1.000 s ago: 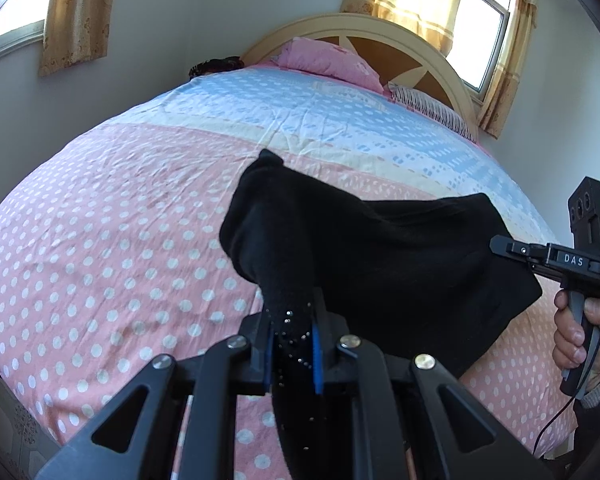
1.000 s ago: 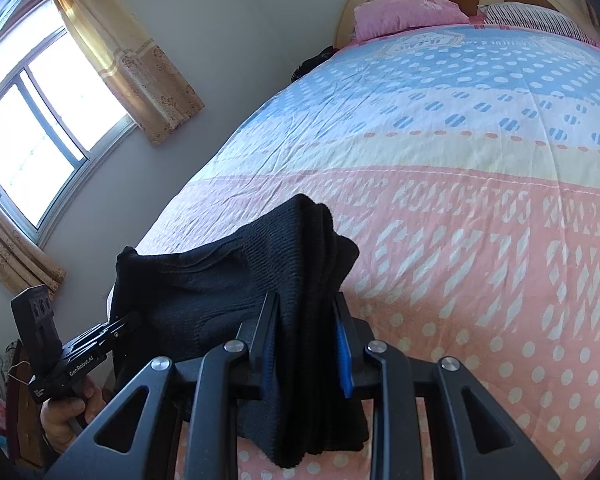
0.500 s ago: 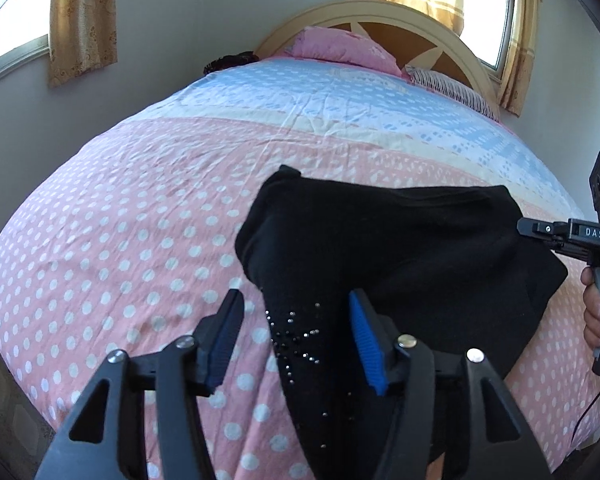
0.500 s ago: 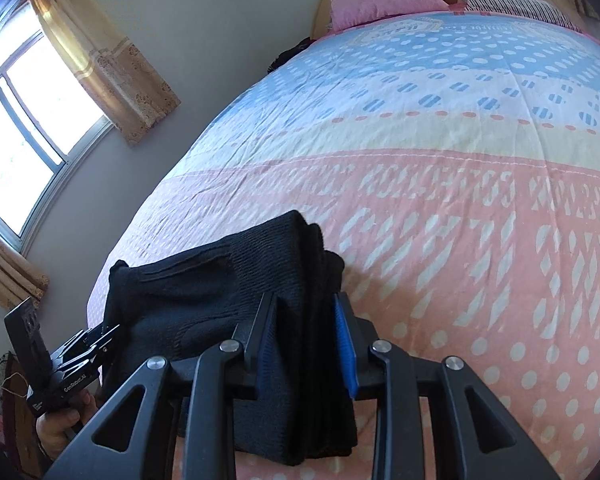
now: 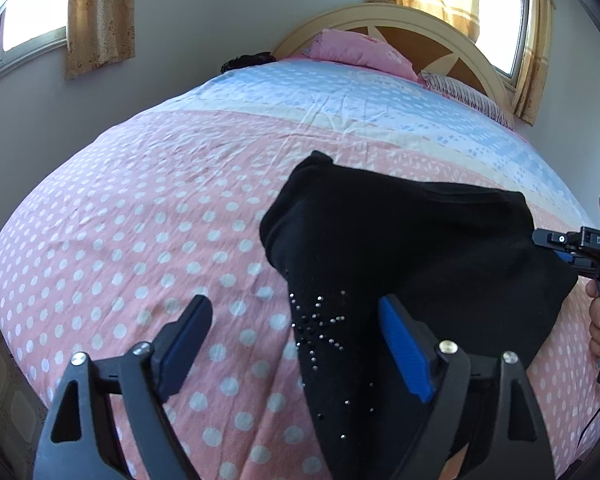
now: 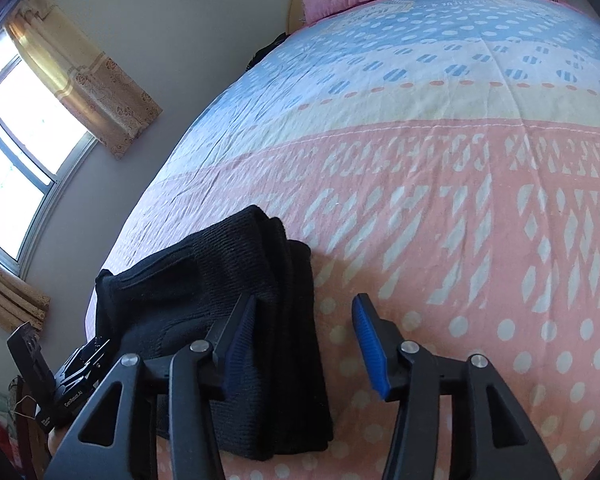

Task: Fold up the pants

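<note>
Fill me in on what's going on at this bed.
A person with a two-finger gripper in each hand is folding black pants on the polka-dot bedspread. The pants lie in a folded bundle near the foot of the bed. The left gripper is open, its blue pads straddling the rhinestone-studded end without gripping it. The right gripper is open too, at the bundle's other edge. Neither one holds the fabric now.
</note>
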`<state>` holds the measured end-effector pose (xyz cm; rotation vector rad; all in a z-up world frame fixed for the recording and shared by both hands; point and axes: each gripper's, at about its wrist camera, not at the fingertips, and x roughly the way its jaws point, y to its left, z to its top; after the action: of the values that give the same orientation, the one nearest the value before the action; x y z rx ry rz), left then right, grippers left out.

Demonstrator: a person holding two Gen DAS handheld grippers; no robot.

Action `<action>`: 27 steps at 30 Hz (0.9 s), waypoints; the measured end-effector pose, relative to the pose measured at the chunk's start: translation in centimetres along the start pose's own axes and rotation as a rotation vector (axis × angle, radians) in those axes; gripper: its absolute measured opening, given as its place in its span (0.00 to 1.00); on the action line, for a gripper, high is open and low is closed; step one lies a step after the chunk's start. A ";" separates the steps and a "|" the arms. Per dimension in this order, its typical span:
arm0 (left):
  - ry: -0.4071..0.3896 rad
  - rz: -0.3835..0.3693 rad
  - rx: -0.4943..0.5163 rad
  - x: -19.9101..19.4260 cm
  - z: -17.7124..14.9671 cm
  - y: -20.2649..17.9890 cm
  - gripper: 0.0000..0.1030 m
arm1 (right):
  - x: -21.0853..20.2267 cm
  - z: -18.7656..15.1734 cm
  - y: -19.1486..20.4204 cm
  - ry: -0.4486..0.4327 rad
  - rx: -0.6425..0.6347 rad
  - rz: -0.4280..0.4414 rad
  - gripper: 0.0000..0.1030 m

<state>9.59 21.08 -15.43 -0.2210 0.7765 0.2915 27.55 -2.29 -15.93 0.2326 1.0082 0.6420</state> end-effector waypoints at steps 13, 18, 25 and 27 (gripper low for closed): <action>-0.190 -0.025 -0.018 -9.5 0.9 -2.1 0.90 | -18.0 -7.2 3.9 -0.313 -0.224 -0.267 0.69; -0.283 -0.065 -0.007 -14.2 1.3 -3.5 0.98 | -24.1 -10.2 6.2 -0.427 -0.307 -0.333 0.74; -0.340 -0.079 0.040 -17.8 1.0 -5.1 1.00 | -28.0 -11.7 7.8 -0.551 -0.274 -0.312 0.75; -0.354 -0.081 0.047 -18.4 0.8 -5.5 1.00 | -28.3 -11.8 8.4 -0.552 -0.307 -0.322 0.75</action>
<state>-0.42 12.92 -1.23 -0.1500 0.4228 0.2270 3.85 -13.80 1.86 -0.0283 0.3934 0.3958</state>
